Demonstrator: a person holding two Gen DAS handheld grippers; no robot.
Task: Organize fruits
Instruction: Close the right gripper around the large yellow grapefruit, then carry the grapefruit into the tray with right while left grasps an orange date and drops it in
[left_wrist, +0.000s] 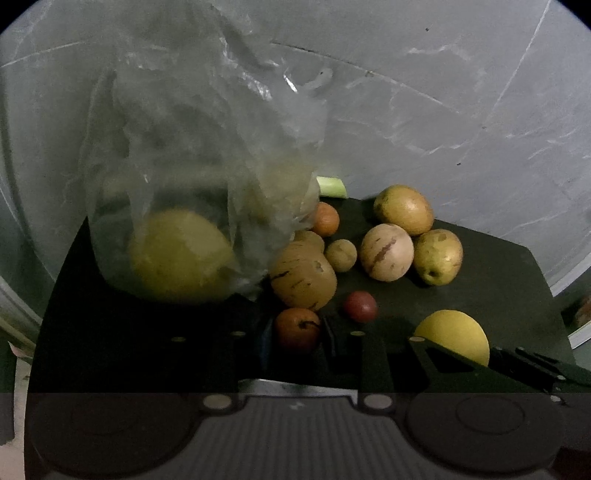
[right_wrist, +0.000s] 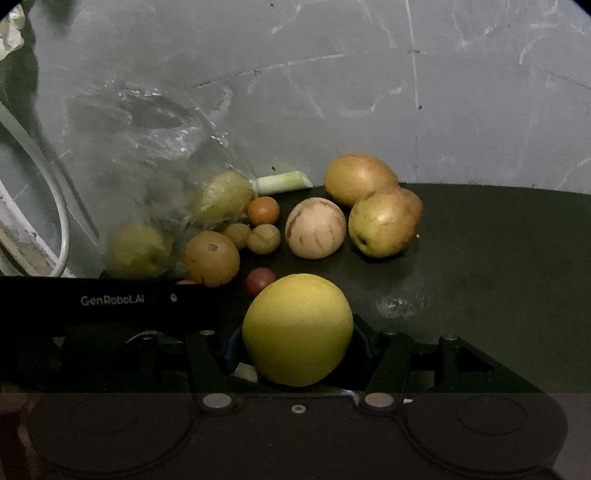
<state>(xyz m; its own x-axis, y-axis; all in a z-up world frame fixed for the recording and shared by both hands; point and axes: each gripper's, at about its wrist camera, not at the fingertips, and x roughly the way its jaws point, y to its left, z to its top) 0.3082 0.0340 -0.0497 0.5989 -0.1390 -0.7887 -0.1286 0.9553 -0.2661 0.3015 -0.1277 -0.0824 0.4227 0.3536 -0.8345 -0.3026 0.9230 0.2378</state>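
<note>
Nearest in the left wrist view is the left gripper, its jaws closed against a small red-orange fruit that sits on the dark table. Above and to the left, a clear plastic bag stands crumpled and blurred, with a large yellow-green fruit inside at its bottom. Just right of the bag lies a brown streaked fruit, and beyond it a small orange one. Further right a pale striped fruit touches two yellow-brown pears. A small dark red fruit lies apart, near the front. A piece of green stalk rests at the table's far edge against the grey wall.

In the right wrist view, the right gripper has its jaws clamped on a big yellow round fruit, held just above the table. Behind it the same fruits are spread out, with the bag at the left.
</note>
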